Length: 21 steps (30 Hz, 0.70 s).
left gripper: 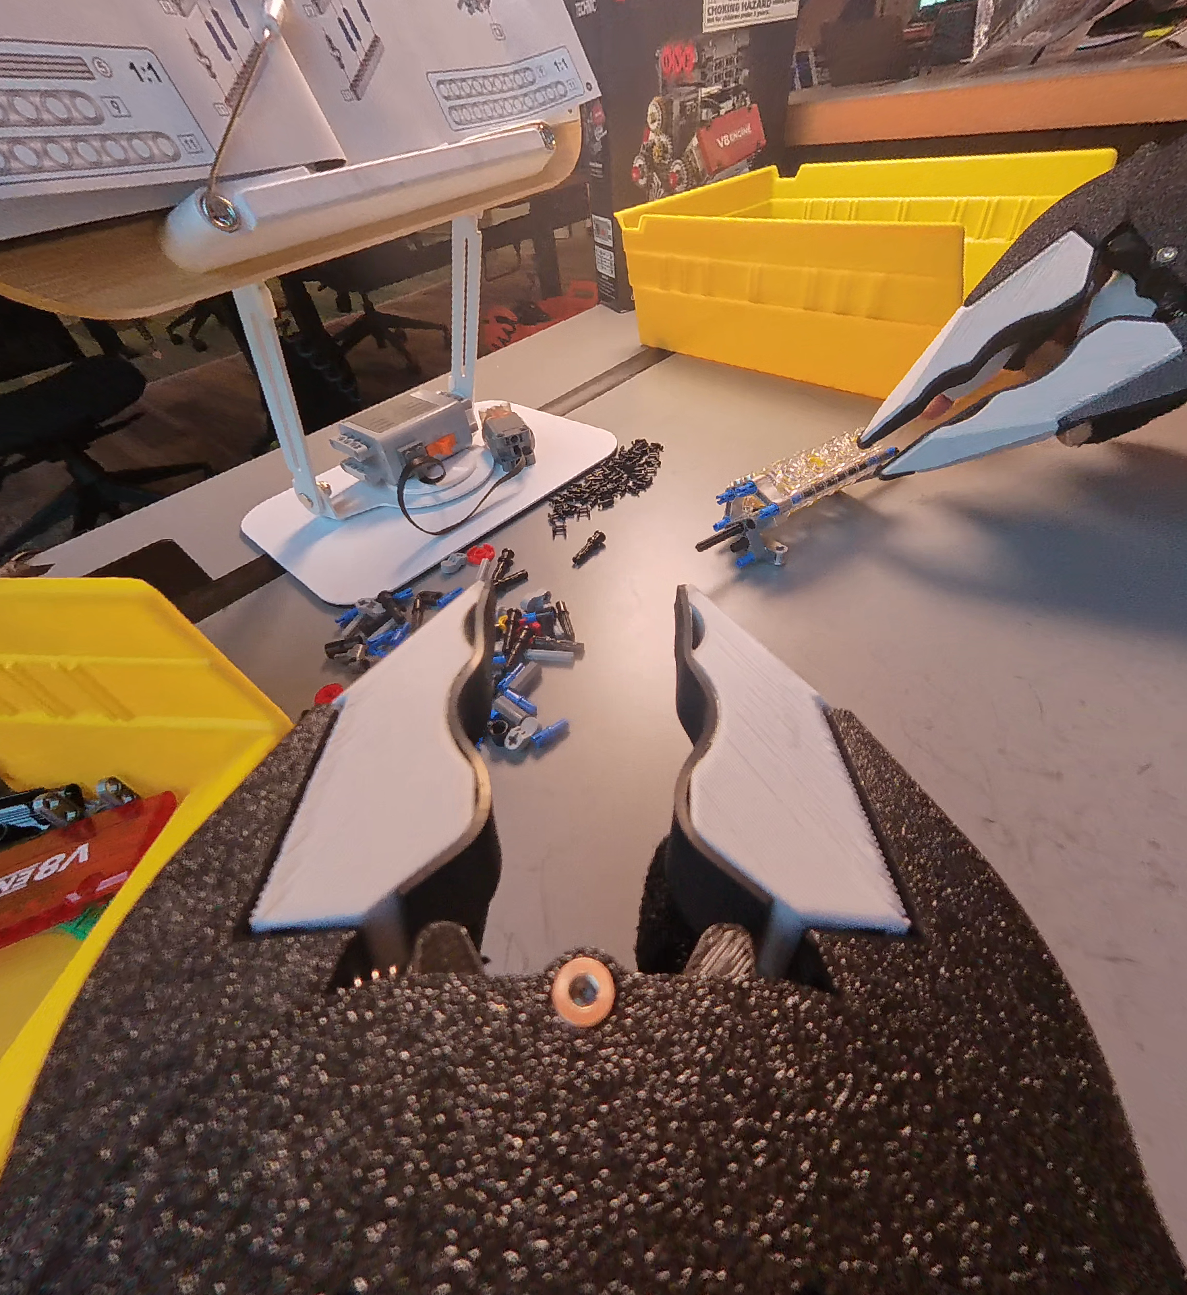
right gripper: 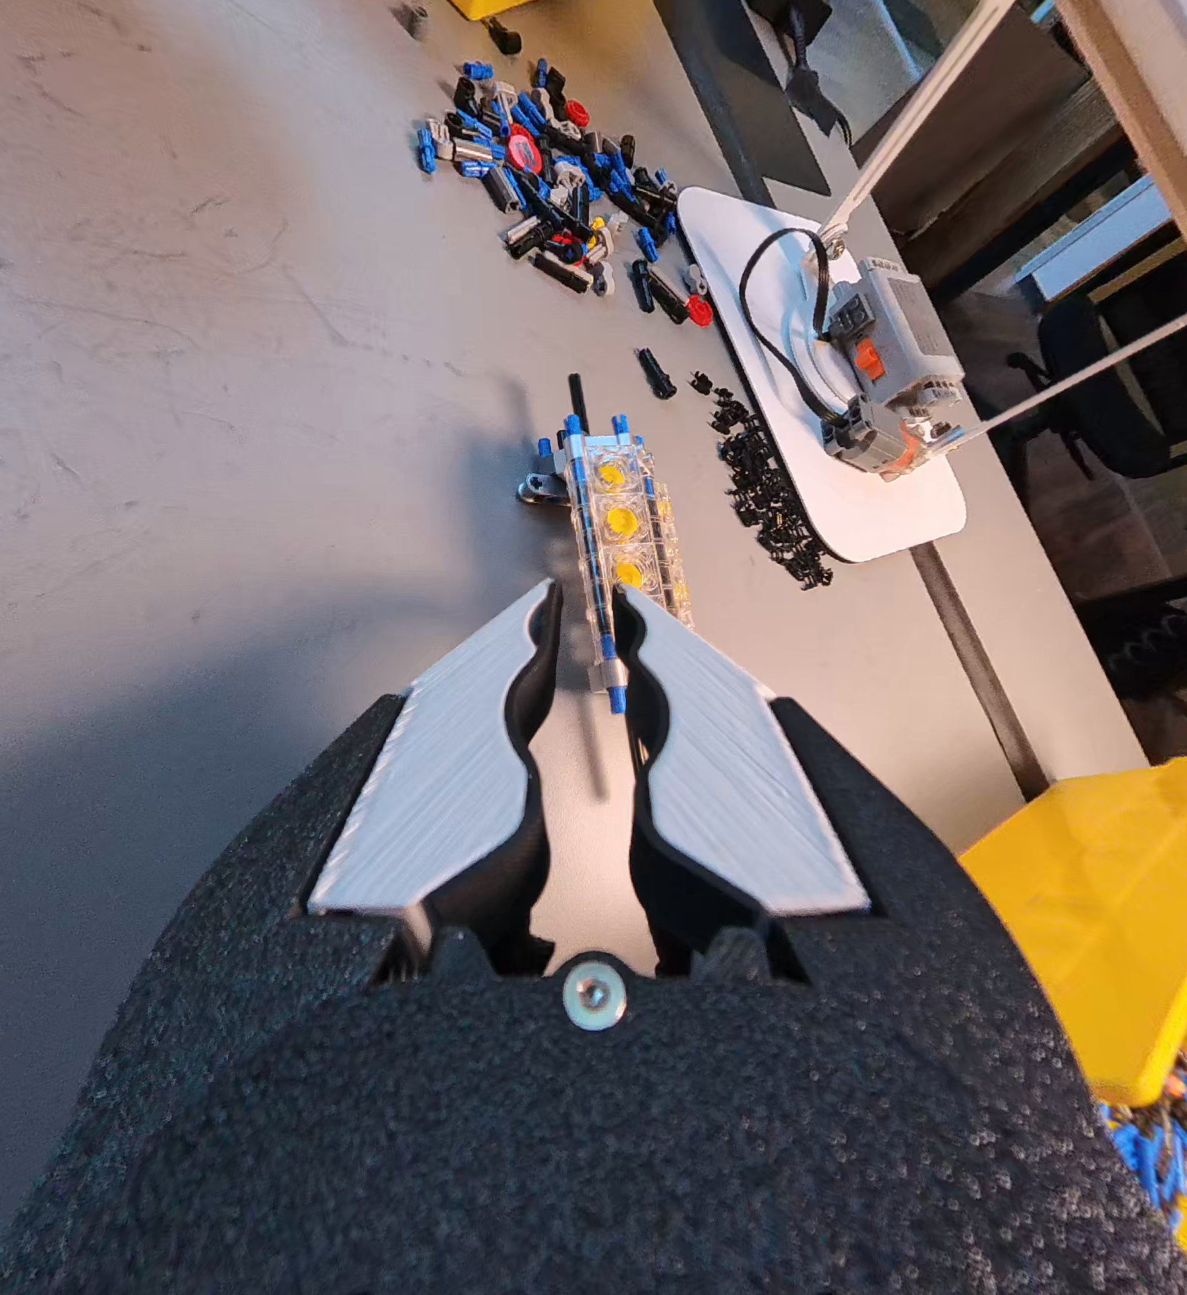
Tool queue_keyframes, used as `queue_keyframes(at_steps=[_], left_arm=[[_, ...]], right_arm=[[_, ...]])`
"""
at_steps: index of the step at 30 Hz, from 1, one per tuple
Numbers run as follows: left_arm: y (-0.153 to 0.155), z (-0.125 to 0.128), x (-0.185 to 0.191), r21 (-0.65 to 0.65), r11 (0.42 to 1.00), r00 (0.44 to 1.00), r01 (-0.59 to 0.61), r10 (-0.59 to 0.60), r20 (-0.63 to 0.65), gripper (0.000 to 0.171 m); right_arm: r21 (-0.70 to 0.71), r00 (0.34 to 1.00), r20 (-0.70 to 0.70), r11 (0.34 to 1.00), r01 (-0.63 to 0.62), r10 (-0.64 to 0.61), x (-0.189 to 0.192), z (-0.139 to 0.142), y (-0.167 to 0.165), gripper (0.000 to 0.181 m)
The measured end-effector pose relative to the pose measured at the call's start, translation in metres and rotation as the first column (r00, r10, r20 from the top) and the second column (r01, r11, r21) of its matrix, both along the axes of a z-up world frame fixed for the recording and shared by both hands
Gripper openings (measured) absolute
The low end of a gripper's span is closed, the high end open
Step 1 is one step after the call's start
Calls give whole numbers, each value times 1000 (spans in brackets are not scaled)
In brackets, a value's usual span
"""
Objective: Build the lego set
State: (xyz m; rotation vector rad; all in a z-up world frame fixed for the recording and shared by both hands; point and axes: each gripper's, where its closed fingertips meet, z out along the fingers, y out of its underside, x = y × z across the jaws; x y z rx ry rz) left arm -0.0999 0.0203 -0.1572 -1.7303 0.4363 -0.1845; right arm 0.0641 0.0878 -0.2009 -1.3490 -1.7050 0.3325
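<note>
Two yellow bins flank the grey table (left gripper: pixel 927 736): the left bin (left gripper: pixel 86 701), near and beside the left claw (left gripper: pixel 580 595), holds a red strip and a few black and grey parts; the right bin (left gripper: pixel 822 280) stands far right, its contents hidden by its wall. Left of centre, one white stand base (left gripper: pixel 563 455) carries two grey blocks, a battery box (left gripper: pixel 401 434) and a motor (left gripper: pixel 506 434), joined by a black cable. Two heaps lie by the base: mixed pins (left gripper: pixel 527 652), blue, black, grey and red, just beyond the left claw's tips, and small black pins (left gripper: pixel 612 476) against the base's right edge. The left claw hangs wide open above the table, gripping nothing. Farther right, the one clear engine block (right gripper: pixel 619 518) with yellow discs rests on the table; the right claw (right gripper: pixel 587 595) is nearly closed around its near end, though actual contact cannot be judged. Bare tabletop spreads near and right of the block.
</note>
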Motion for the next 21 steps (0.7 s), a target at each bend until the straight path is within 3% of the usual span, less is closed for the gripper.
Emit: queue_keyframes(at_steps=[6,10,18,21], left_arm=[[-3,-3,7,-38,999,999,34,-33,27,52],[-1,2,0,-15,1000,999,0,1,40,62],[-1,8,-17,-18,998,992,-61,62,109,62],[-1,10,-21,-15,997,990,-75,76,120,65]], right_arm=[[-9,983,-152,995,101,-102,-2,21,19,29],[-4,995,-59,997,83,-83,-1,1,15,20],[144,999,52,990,0,-7,5,-2,8,13],[126,997,76,991,-35,25,6,-4,0,11]])
